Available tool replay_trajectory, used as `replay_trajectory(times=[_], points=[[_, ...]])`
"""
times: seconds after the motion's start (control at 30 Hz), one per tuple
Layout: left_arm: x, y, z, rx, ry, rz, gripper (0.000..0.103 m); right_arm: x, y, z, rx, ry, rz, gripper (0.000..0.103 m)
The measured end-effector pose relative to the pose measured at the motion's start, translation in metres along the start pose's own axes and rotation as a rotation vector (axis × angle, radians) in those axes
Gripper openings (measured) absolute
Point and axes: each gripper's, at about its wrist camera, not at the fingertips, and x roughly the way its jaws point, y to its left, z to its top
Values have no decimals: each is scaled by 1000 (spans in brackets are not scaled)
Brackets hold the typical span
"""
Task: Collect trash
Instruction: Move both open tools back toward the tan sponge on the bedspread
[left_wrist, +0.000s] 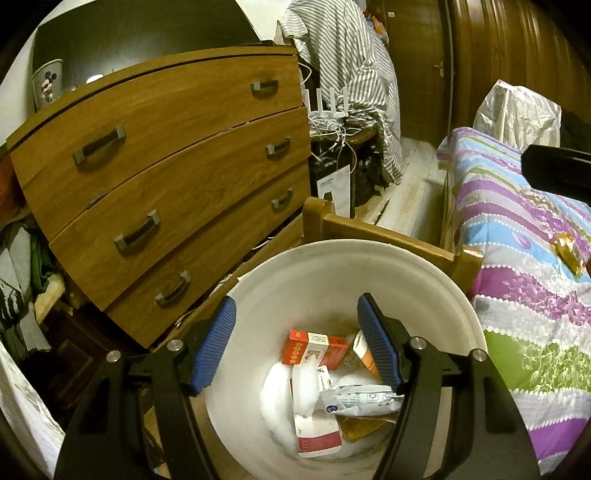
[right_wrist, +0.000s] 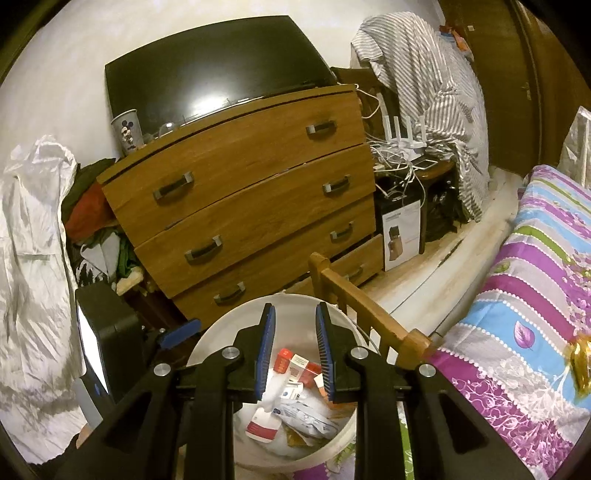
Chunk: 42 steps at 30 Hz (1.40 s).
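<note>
A white trash bin stands on the floor by the bed's wooden footboard; it also shows in the right wrist view. Inside lie an orange-red box, white wrappers and other packaging. My left gripper is open and empty, held above the bin's mouth. My right gripper is open and empty, also above the bin. A gold wrapper lies on the striped bedspread; it also shows in the right wrist view. The left gripper's blue pad shows in the right wrist view.
A wooden chest of drawers stands behind the bin with a TV and a Mickey cup on top. A router with cables and a striped cloth are to its right. The bed is at right.
</note>
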Motion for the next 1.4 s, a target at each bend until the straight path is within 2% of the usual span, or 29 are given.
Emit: replay_trajectory(times=[0.27,0.37,0.43,0.6,0.77,0.93,1.2,1.4], points=[[-7,-7,-1,21,-21,27,66,-32,-10,-21,-16,-41,-30,24],[-13,-8,-3,-5,-35,30,71,-55,-18,-42,-9,-80,-64,26],[-18,-10,-6,-34,-49,31,74,-71,-25,-62,1,-112,-110,29],[-41,-32,-18,-55,-103,11,79,-116,-49,-121,10,-199,-290,40],[-70,-73,-32,-52,-171,-28,85,-154,-78,-172,14,-261,-471,56],[-96,-125,-47,4,-226,-84,91,-192,-119,-224,76,-258,-571,60],[-95,-212,-83,137,-133,-189,92,-261,-177,-296,207,-279,-677,61],[-92,-284,-119,282,-77,-248,92,-312,-228,-348,370,-307,-689,62]])
